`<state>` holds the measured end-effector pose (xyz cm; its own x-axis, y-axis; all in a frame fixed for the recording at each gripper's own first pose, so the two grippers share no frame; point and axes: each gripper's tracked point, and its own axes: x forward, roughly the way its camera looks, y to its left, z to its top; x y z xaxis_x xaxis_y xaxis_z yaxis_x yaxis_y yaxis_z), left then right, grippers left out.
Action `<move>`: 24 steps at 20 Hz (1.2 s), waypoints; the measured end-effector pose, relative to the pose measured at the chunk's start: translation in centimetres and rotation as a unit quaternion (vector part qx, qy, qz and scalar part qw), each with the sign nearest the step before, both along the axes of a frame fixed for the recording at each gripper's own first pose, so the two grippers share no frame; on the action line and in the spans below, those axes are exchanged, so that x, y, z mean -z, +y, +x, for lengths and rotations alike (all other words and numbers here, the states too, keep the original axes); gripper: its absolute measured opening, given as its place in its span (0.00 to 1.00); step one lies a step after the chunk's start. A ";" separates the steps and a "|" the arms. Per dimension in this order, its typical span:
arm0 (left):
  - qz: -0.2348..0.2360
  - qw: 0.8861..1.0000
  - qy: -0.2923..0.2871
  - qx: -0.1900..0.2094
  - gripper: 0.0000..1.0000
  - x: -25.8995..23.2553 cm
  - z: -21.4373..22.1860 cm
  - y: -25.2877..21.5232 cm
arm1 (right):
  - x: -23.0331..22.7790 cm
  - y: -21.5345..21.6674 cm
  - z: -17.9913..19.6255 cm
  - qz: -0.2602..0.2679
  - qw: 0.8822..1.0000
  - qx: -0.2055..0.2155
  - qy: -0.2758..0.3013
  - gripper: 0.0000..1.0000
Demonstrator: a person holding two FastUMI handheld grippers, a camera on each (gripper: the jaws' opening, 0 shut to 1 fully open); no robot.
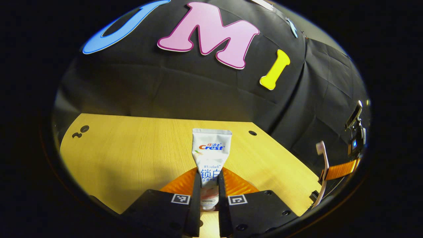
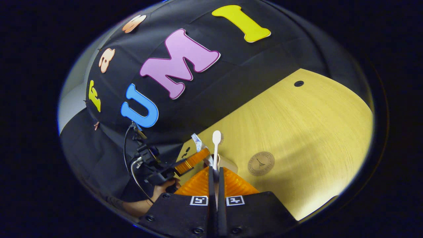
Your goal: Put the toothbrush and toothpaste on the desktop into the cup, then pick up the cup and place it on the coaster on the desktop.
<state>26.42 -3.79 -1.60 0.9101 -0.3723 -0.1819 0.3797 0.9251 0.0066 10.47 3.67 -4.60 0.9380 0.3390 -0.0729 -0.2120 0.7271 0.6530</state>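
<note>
Left hand-held gripper (image 1: 209,195): you hold the toothpaste (image 1: 211,155), long axis upright.
Right hand-held gripper (image 2: 215,185): clamps toothbrush (image 2: 216,145), upright.
Cup (image 2: 228,163): just beyond the toothbrush, near the coaster (image 2: 261,163).

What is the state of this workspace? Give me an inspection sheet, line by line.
Surface: light wooden desktop, small dark holes near its edges.
Job's things: white plastic toothpaste tube and white toothbrush, each held in a gripper; round brown coaster bare; pale object behind the toothbrush, possibly the cup.
Clutter: nothing seen.
Grippers: left gripper shut on the toothpaste tube; right gripper shut on the toothbrush.
Cables: dark cable trailing from the left gripper.
Surroundings: black cloth wall; hand holding the left gripper.
</note>
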 end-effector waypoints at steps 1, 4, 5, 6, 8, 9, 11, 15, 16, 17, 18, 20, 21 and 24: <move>0.003 1.000 0.006 0.002 0.28 0.4 -0.4 0.2 | -0.8 0.6 0.6 0.005 1.000 -0.003 -0.011 0.05; 0.008 1.000 0.020 0.011 0.34 1.1 -0.9 0.2 | -2.1 2.1 1.8 0.001 0.999 -0.009 -0.036 0.05; 0.011 1.000 0.022 0.015 0.25 1.2 -1.2 0.2 | -2.5 2.5 2.2 -0.006 0.999 -0.009 -0.046 0.05; 0.015 1.000 0.022 0.016 0.37 1.3 -1.6 0.4 | -2.9 3.0 2.6 -0.011 0.998 -0.012 -0.053 0.05; 0.023 0.999 0.023 0.019 0.57 1.1 -2.1 0.4 | -3.8 4.0 3.6 -0.015 0.998 -0.014 -0.068 0.05; 0.027 0.999 0.026 0.021 0.53 1.1 -2.5 0.4 | -4.0 4.3 4.1 -0.016 0.997 -0.014 -0.076 0.05; 0.039 0.998 0.031 0.023 0.64 1.1 -3.4 0.6 | -4.9 4.7 5.5 -0.010 0.996 -0.011 -0.089 0.05; 0.046 0.998 0.034 0.027 0.74 0.2 -6.5 1.3 | -6.3 4.1 7.8 0.007 0.993 0.008 -0.117 0.05; 0.045 0.998 0.034 0.028 0.77 0.1 -7.6 1.5 | -6.5 3.9 8.5 0.011 0.992 0.015 -0.122 0.05; 0.043 0.998 0.036 0.029 0.78 -0.2 -8.6 1.7 | -6.7 3.7 9.1 0.014 0.991 0.021 -0.130 0.05; 0.040 0.998 0.040 0.030 0.80 -0.1 -9.6 1.9 | -6.8 3.7 9.8 0.017 0.990 0.025 -0.139 0.05; 0.030 0.998 0.053 0.035 0.80 0.2 -11.7 2.0 | -6.8 3.8 11.4 0.023 0.987 0.032 -0.153 0.05; 0.026 0.997 0.057 0.036 0.80 0.1 -12.6 2.1 | -6.6 4.0 12.1 0.023 0.987 0.033 -0.158 0.05; 0.017 0.998 0.056 0.032 0.80 0.2 -14.6 2.8 | -4.6 4.8 14.1 0.009 0.986 0.035 -0.164 0.05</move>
